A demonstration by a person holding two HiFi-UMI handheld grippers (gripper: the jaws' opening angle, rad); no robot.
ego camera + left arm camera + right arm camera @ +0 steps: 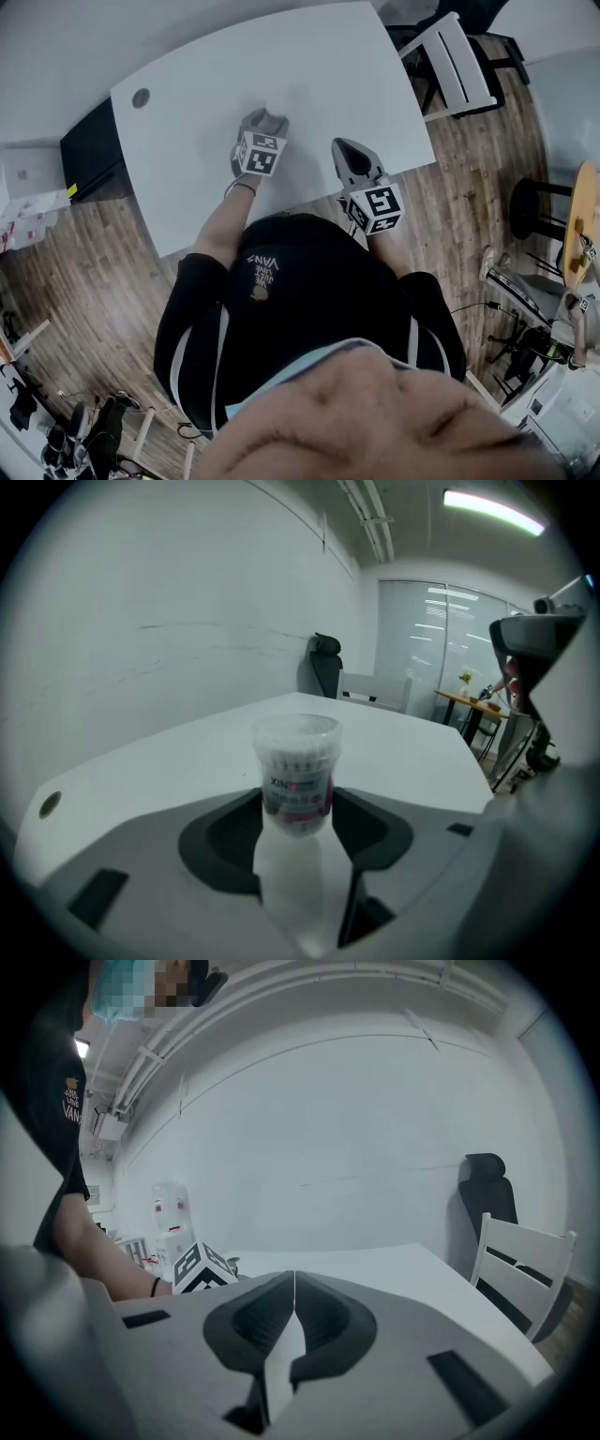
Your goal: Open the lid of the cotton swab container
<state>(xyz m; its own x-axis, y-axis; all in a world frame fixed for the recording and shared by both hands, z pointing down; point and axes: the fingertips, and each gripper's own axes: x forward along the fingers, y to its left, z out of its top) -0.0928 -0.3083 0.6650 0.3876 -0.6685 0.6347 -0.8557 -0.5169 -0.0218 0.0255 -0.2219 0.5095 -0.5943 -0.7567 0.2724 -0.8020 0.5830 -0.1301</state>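
The left tool [298,808] stands fairly wide, its pads against both sides of the cotton swab container [298,771]; the container stands upright on the white tabletop [403,752], its lid [297,726] on and facing up; the right tool [294,1279], pressed together and empty, hangs near on the right, seemingly free to take the lid.

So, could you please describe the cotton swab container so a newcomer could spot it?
On the white table, look between the jaws of the left gripper. The cotton swab container stands upright there: a see-through tub, lid on, packed with swabs, with a pink label.
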